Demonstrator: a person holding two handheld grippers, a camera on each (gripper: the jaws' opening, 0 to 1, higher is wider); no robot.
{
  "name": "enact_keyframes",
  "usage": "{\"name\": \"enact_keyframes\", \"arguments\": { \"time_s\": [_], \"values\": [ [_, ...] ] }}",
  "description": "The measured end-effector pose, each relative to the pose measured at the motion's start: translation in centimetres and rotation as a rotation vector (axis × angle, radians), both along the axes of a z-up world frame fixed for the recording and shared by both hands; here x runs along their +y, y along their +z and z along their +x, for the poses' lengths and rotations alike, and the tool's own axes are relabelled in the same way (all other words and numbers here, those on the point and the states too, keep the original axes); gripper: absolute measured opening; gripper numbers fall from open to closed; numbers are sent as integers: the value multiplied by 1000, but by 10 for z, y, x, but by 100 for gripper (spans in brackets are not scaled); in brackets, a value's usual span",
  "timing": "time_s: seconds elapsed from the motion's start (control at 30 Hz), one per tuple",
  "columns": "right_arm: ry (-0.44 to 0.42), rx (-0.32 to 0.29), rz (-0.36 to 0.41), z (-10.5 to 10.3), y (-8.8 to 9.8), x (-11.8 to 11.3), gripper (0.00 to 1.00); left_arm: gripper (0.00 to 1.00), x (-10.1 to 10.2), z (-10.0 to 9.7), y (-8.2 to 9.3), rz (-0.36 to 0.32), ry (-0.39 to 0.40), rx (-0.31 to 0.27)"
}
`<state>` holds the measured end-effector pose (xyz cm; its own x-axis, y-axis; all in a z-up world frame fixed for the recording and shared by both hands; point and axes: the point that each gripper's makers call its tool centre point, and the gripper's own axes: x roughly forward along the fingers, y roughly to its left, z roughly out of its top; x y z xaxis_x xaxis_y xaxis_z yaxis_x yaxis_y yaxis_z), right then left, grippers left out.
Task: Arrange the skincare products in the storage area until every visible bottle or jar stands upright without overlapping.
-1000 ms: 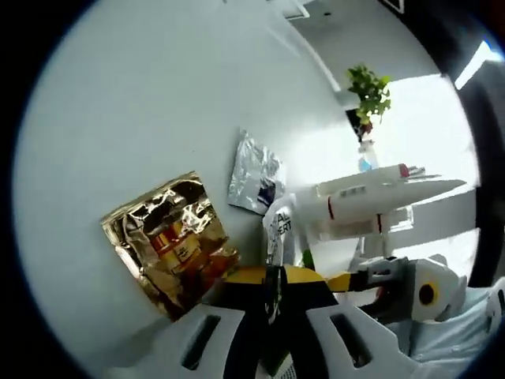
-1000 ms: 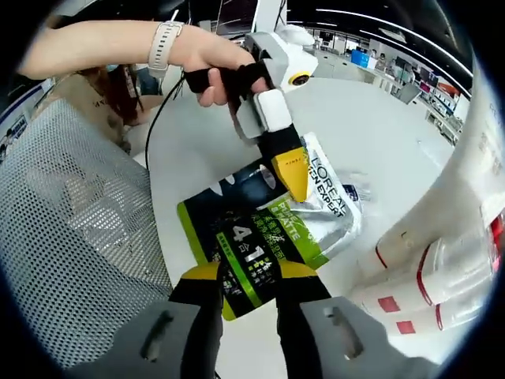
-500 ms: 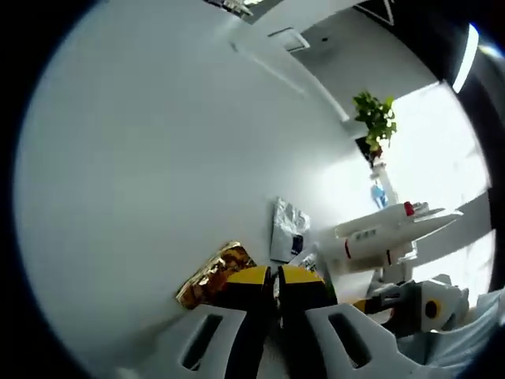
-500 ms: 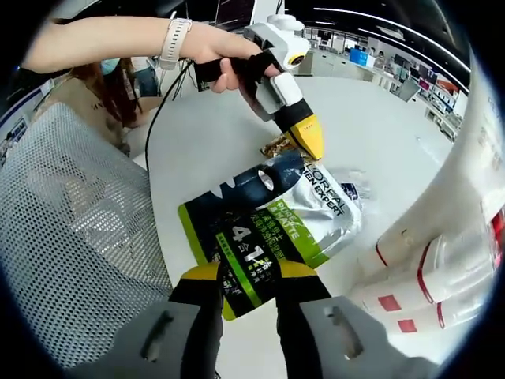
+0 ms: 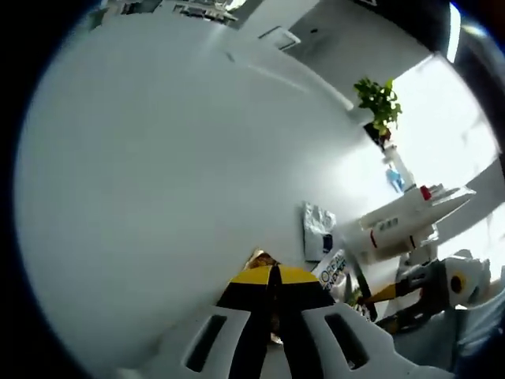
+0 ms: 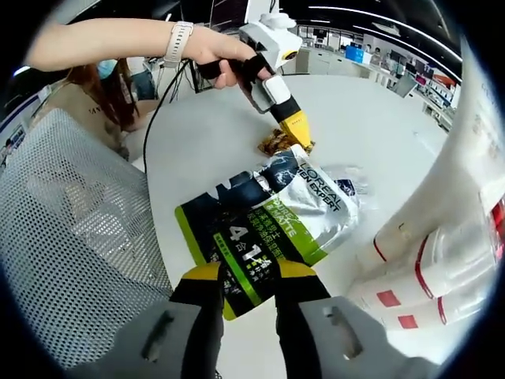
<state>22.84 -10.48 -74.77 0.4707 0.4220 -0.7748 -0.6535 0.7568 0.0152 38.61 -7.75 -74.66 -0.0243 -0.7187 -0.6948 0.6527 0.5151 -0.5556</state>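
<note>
As both are thin, limp and slippery, the green-and-black foil sachet [image 6: 245, 245] is pinched at its edge by the right claw [image 6: 246, 278], and the crinkled gold foil sachet [image 6: 278, 144] is judged pinched at its edge by the pressed-together left claw [image 6: 298, 136].

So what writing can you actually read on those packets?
"L'OREAL MEN EXPERT" on the silver pouch, also partly seen in the left gripper view.
"4" and "1" on the green-and-black pouch; its other print is too small to read.
White tubes: red marks, no readable text.
Gold packet: nothing legible.
</note>
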Motion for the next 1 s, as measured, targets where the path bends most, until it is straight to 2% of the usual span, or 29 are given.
{"name": "enact_keyframes", "arguments": {
  "time_s": [0.07, 0.13, 0.17, 0.2, 0.23, 0.3, 0.33, 0.43, 0.5, 0.67, 0.77, 0.83, 0.9, 1.0],
  "values": [
    [-3, 0, 3, 0, 0, 0, 24, 0, 2, 3, 0, 20, -24, -35],
    [-4, 2, 6, 1, 0, 0, 24, 0, 3, 14, 1, 37, 2, -62],
    [-5, 2, 8, 1, 0, -1, 24, 0, 7, 24, 0, 60, 26, -89],
    [-6, 2, 9, 1, 0, -1, 24, 0, 7, 27, 1, 68, 26, -106],
    [-7, 2, 9, 1, 0, 0, 24, 0, 8, 34, 1, 88, 20, -148],
    [-4, 0, 7, 1, 0, 0, 24, 0, 7, 39, 2, 118, 5, -178],
    [-6, 1, 8, 1, 0, 0, 24, 0, 2, 38, 6, 107, -5, -186],
    [-8, 1, 6, 1, 1, 0, 24, 0, -33, 20, 28, -17, -61, -175],
    [-14, 1, 6, 1, 0, -1, 24, 0, -51, -1, 34, -52, -124, -139],
    [-19, -3, 7, 1, 0, -1, 24, 0, -81, -38, 23, -51, -249, -99],
    [-21, -5, -2, 1, 0, -1, 24, 0, -86, -43, 8, -16, -275, -88],
    [-19, -10, -8, 1, 0, -1, 24, 0, -84, -40, -1, 20, -287, -109],
    [-25, -9, -3, 1, 0, -2, 24, 0, -85, -37, 1, 8, -275, -100],
    [-32, -12, -4, 1, 0, -2, 24, 0, -83, -27, 0, 23, -287, -156]
  ]
}}
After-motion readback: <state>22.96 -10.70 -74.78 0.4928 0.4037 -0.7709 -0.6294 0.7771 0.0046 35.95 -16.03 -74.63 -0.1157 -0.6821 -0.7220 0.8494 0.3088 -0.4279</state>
